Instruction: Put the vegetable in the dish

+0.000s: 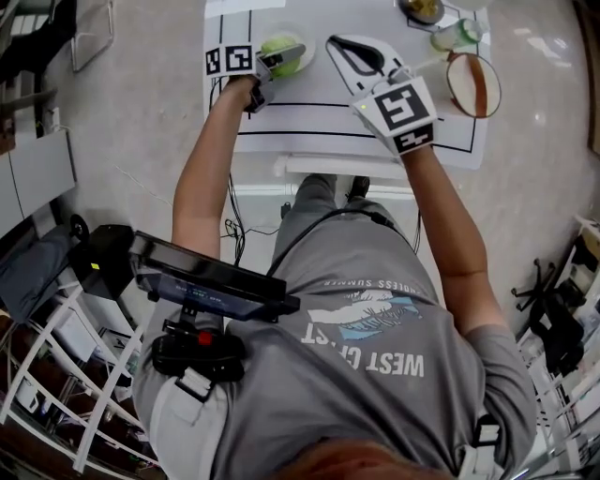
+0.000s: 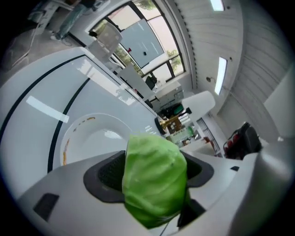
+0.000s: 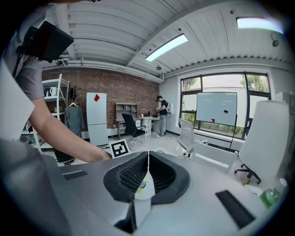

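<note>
A green leafy vegetable [image 1: 278, 45] is held in my left gripper [image 1: 284, 56], whose jaws are shut on it, just above a white dish [image 1: 306, 60] at the far left of the white table [image 1: 319, 117]. In the left gripper view the vegetable [image 2: 154, 182] fills the space between the dark pads, and the dish [image 2: 87, 133] lies below and beyond it. My right gripper [image 1: 339, 43] hovers over the middle of the table to the right of the dish. Its jaws are shut with nothing between them [image 3: 147, 159].
A brown-rimmed bowl [image 1: 473, 84] stands at the table's right, with a green-capped bottle [image 1: 457, 36] behind it and a dark bowl [image 1: 422, 9] at the far edge. Black lines mark the tabletop. A person [image 3: 162, 115] stands far off in the room.
</note>
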Available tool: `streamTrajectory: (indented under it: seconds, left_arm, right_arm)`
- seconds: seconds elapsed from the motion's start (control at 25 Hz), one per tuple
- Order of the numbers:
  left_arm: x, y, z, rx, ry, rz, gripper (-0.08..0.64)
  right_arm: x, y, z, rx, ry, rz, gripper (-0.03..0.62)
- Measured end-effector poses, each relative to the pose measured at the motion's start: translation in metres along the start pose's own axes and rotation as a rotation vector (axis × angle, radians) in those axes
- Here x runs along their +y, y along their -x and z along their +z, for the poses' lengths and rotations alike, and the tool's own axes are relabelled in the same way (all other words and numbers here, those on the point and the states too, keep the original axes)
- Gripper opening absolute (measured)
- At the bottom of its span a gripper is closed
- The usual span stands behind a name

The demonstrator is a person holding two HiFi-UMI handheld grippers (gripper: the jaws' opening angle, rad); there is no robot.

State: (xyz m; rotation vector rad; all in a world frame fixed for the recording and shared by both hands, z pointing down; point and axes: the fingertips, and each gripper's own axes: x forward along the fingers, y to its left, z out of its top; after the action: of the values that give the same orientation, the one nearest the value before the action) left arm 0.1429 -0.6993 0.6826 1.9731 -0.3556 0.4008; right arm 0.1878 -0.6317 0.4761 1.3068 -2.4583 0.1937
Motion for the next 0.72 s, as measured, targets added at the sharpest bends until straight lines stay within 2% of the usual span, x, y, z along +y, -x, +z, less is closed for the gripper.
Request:
streamTrajectory:
  seconds: [0.12,0.32,0.4,0.52,0.64,0.72]
  left_arm:
    - [0.003,-0.011,-0.005,0.121,-0.135,0.026,0.344]
    - [0.004,-0.023,-0.005,0.221,-0.3,0.039,0.345]
    - [0.003,-0.025,0.002,0.227,-0.363,0.045,0.345]
    - [0.004,-0.024,0.019,0.192,-0.503,0.092,0.357]
    - [0.01,-0.026,0.033,0.167,-0.629,0.153,0.446]
    - [0.016,-0.027,0.038,0.162,-0.716,0.212,0.466]
  right_arm:
    - [-0.006,-0.006,-0.005,0.016,-0.004,-0.004,0.008]
    - [-0.01,-0.015,-0.016,0.041,-0.008,-0.005,0.008]
    - [-0.013,-0.02,-0.016,0.049,-0.008,-0.003,0.008]
    - [-0.016,-0.025,-0.017,0.059,-0.009,0.001,0.008]
    - [-0.019,-0.028,-0.022,0.069,-0.012,0.003,0.008]
    - [-0.021,-0.03,-0.024,0.076,-0.014,0.003,0.008]
